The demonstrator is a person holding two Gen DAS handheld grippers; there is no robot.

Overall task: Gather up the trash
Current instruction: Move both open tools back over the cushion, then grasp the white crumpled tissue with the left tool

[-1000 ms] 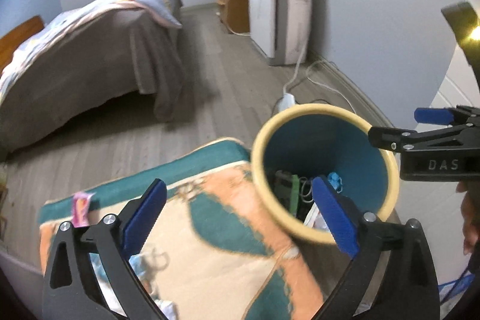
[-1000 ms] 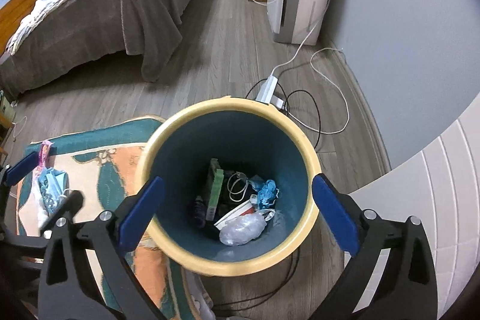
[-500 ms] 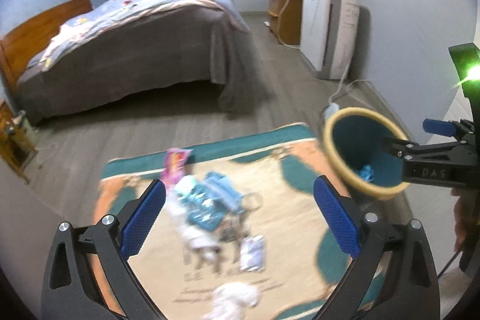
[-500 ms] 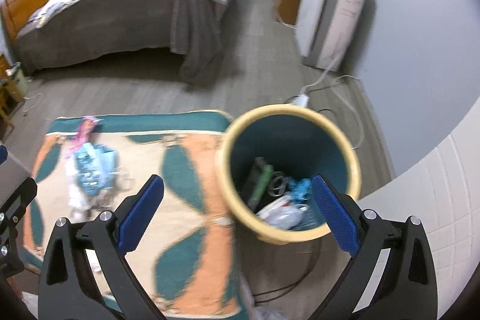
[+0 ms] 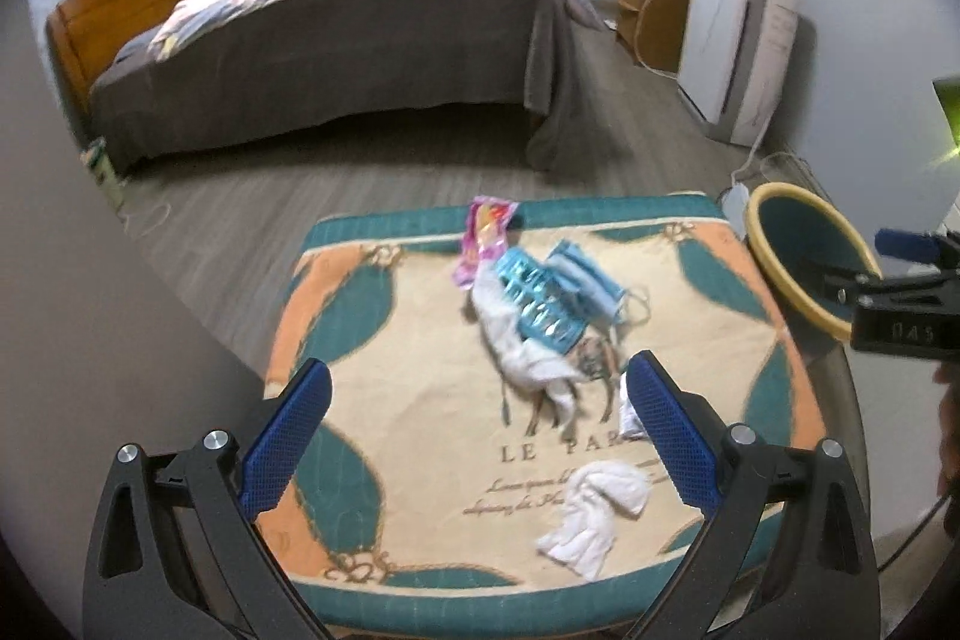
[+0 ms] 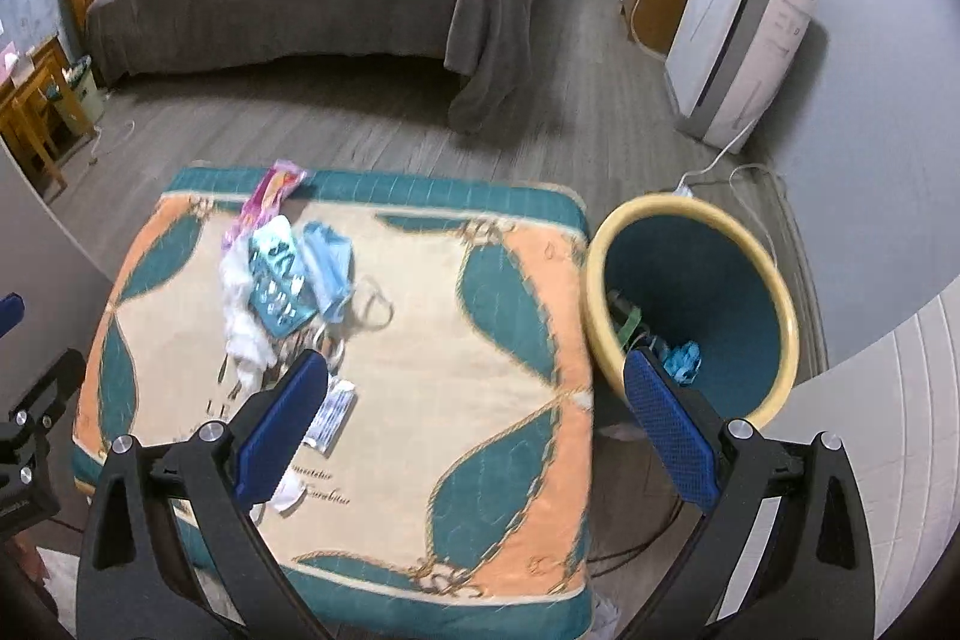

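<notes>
Both tongs hang spread and empty, the left gripper (image 5: 480, 436) over the tissue (image 5: 594, 511) nearest on the cushion (image 5: 384, 340), likely the easiest pick, the right gripper (image 6: 477, 421) beside the bin (image 6: 774, 280) beyond.

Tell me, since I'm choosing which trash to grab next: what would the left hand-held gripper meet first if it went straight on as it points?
Probably the crumpled white tissue on the patterned mat, under the blue wrapper. The left hand-held gripper is open; depth is unclear.
</notes>
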